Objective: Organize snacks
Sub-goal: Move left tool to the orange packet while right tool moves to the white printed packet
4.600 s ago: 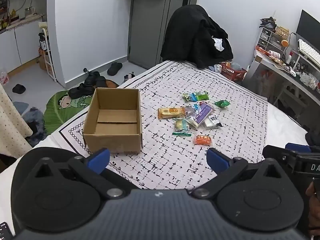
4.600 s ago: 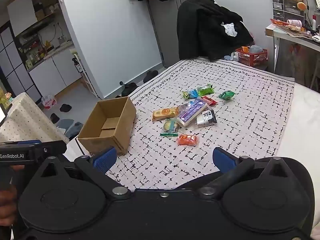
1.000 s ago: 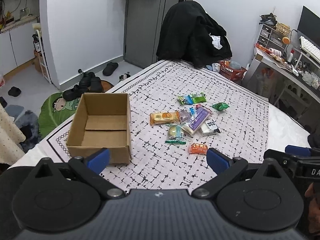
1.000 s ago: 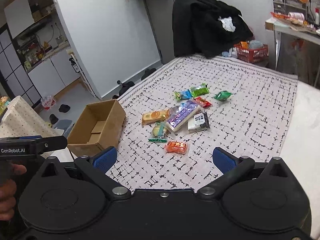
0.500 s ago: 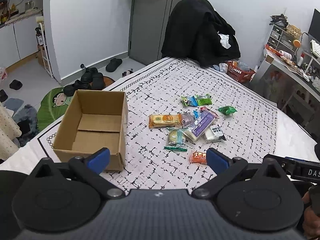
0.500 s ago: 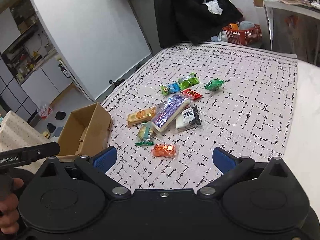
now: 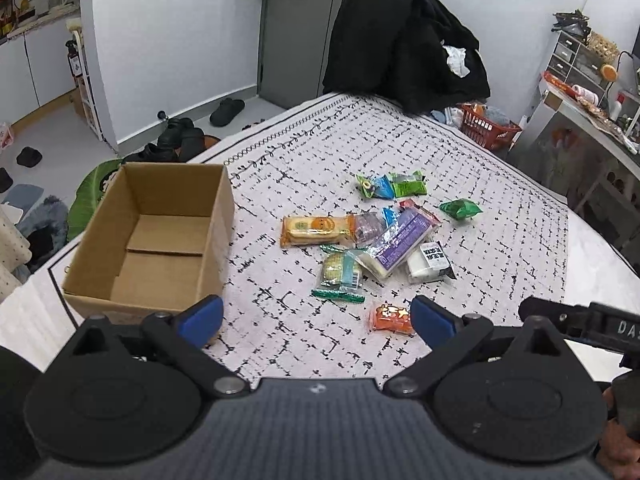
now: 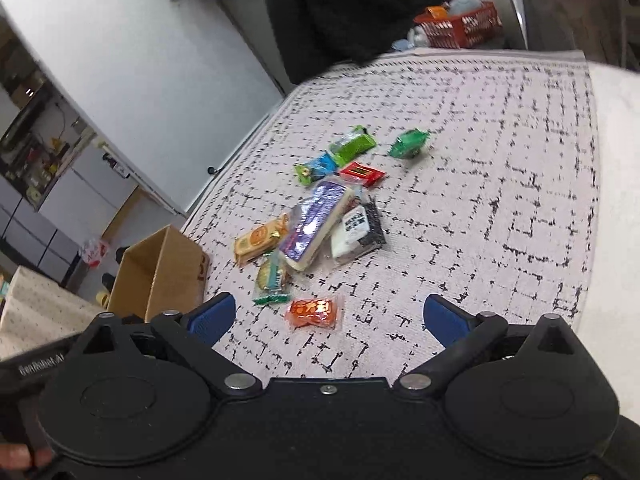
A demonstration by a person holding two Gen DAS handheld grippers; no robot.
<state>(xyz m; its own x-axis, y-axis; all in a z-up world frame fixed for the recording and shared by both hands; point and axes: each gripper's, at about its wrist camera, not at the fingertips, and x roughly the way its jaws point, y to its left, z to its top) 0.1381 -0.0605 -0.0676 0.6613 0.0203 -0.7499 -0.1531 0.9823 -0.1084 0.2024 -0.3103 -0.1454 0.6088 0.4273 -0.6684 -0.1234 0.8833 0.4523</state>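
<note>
Patterned bedspread (image 7: 304, 152), snacks (image 7: 376, 236) beside cardboard box (image 7: 152, 240) — both jaws released, empty.

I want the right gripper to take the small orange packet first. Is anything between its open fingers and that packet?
Nothing visible is. The orange packet lies alone on the patterned cloth, nearest to the right gripper, whose jaws stand wide apart. The other snacks lie beyond the packet, and the cardboard box sits off to its left.

Matt cardboard box (image 7: 160, 236); glossy plastic snack wrappers (image 7: 394, 240).
</note>
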